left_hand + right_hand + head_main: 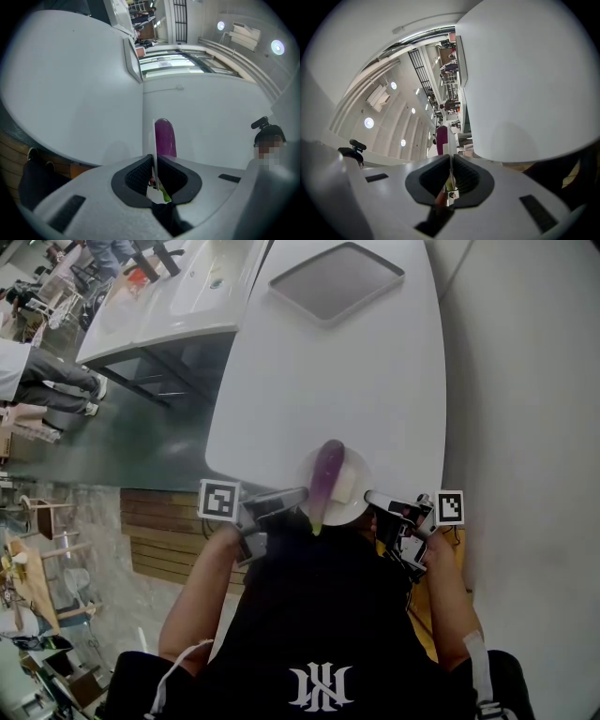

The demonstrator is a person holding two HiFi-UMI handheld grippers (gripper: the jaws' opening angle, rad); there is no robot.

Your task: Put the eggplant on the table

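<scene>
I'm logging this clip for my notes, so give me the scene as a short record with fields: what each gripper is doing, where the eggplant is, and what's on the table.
left gripper: shut on the rim of the plate
right gripper: shut on the opposite rim of the plate
eggplant: purple, lying on the plate, green stem end toward the person
plate: white, held between both grippers at the near edge of the table; cannot tell if it touches the table
table: white, with a grey tray at its far end
task state: eggplant not yet on the table
</scene>
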